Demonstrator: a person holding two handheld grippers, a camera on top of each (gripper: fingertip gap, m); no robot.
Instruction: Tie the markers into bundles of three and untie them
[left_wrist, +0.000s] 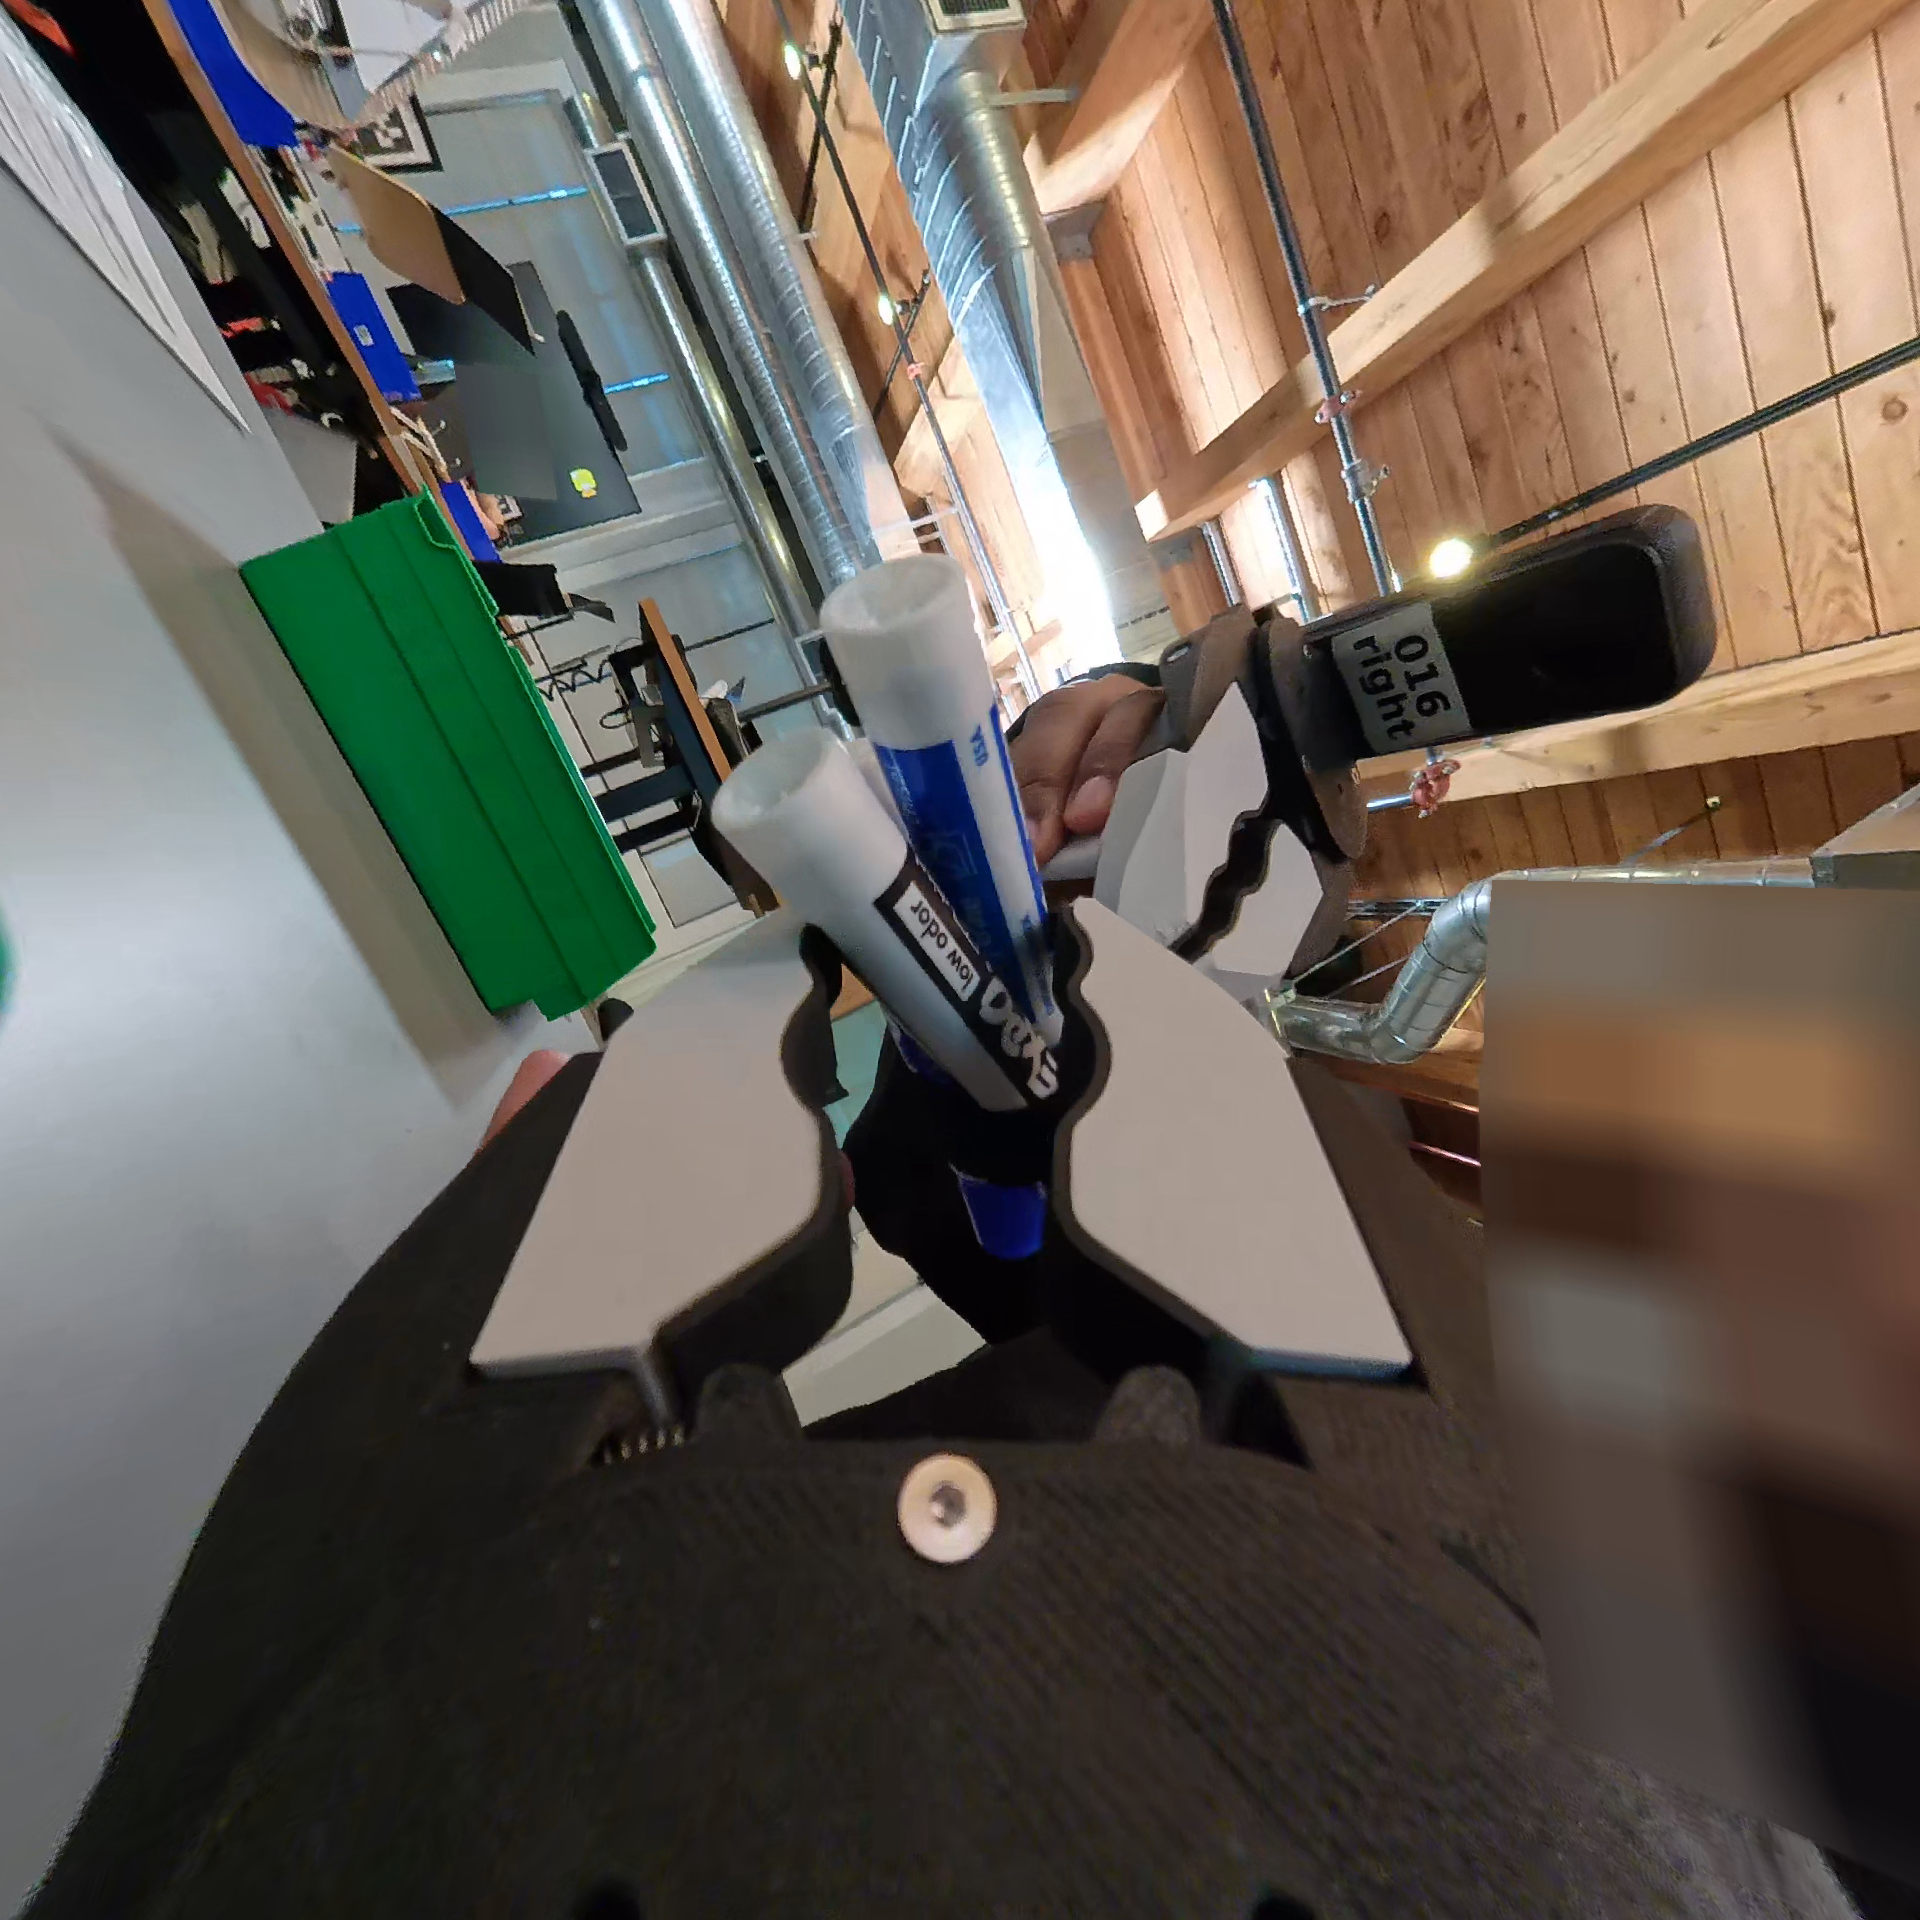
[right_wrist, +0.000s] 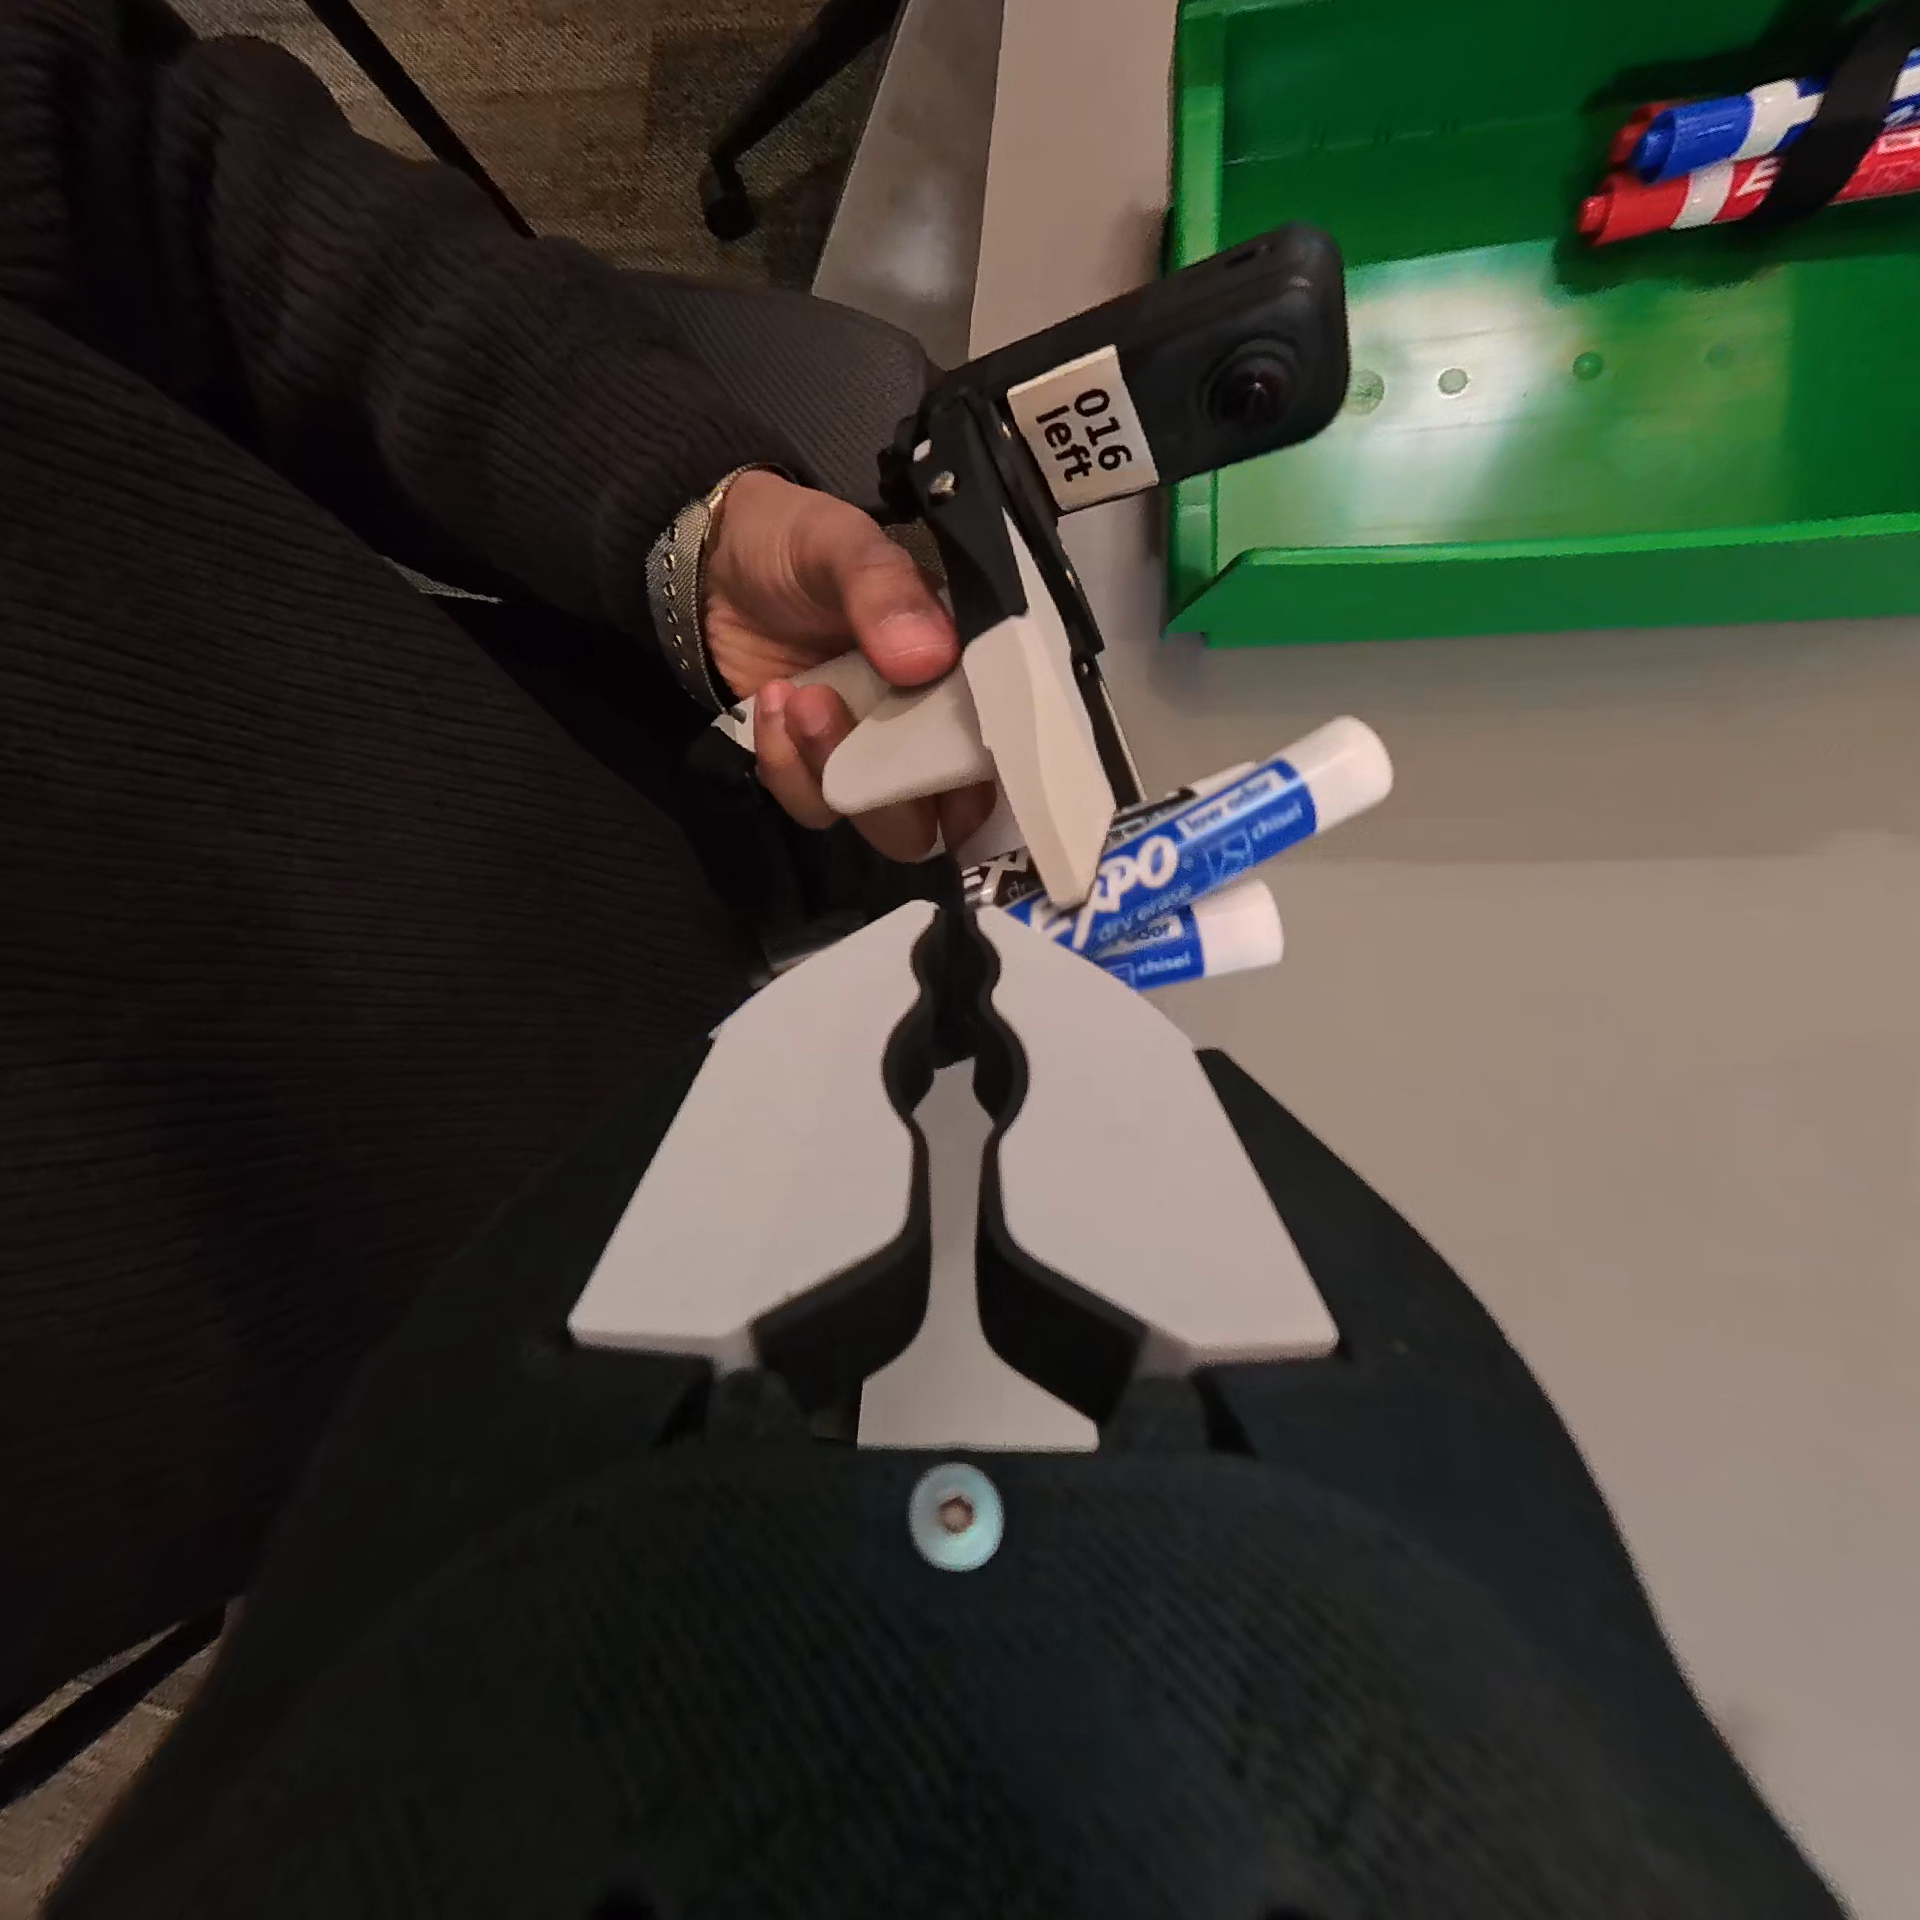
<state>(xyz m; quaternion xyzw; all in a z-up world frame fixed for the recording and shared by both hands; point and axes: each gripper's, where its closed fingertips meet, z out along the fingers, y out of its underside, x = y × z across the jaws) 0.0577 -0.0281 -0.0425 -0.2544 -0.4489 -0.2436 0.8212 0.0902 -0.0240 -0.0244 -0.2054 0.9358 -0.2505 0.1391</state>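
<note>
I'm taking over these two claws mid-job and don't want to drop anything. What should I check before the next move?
1. Left claw shut on the markers: ok, three held as a bundle.
2. Right claw gripping: ok, shut on a thin black strip beside the bundle.
3. What the strip is fastened to: cannot tell.
4. Bundle clear of the grey table: cannot tell.
5. Green bin apart from both claws: ok; banded markers lie inside.
</note>
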